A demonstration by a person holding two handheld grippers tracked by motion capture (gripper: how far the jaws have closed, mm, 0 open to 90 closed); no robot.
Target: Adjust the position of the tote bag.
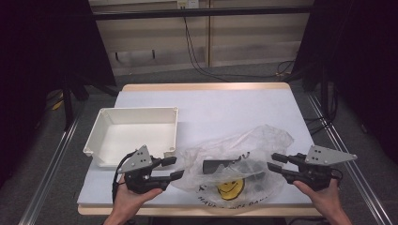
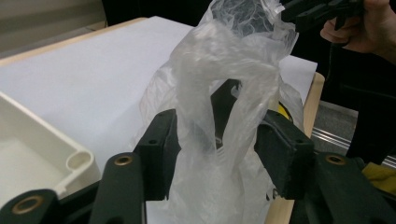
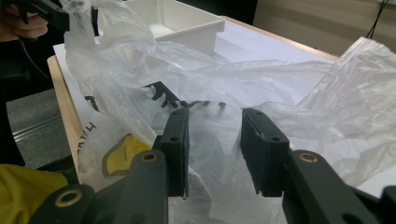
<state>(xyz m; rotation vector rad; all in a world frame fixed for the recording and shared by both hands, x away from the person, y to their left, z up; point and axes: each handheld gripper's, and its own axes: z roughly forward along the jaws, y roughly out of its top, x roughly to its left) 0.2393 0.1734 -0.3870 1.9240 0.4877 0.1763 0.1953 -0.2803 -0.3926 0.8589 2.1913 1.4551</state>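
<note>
A crumpled clear plastic bag (image 1: 234, 154) with a yellow smiley face (image 1: 230, 188) lies at the near edge of the white table (image 1: 225, 103), and a dark object (image 1: 218, 164) shows inside it. My left gripper (image 1: 177, 168) is at the bag's left edge. In the left gripper view a bunched strip of film (image 2: 219, 121) fills the gap between the jaws (image 2: 217, 154) and touches both pads. My right gripper (image 1: 273, 161) is at the bag's right edge. In the right gripper view loose film (image 3: 280, 84) passes between its jaws (image 3: 215, 149), which stand apart.
A white plastic tray (image 1: 136, 112) sits on the table's left half, just beyond the left gripper. The far half of the table is bare white. Metal rails run along both sides of the table, and cables lie on the floor behind it.
</note>
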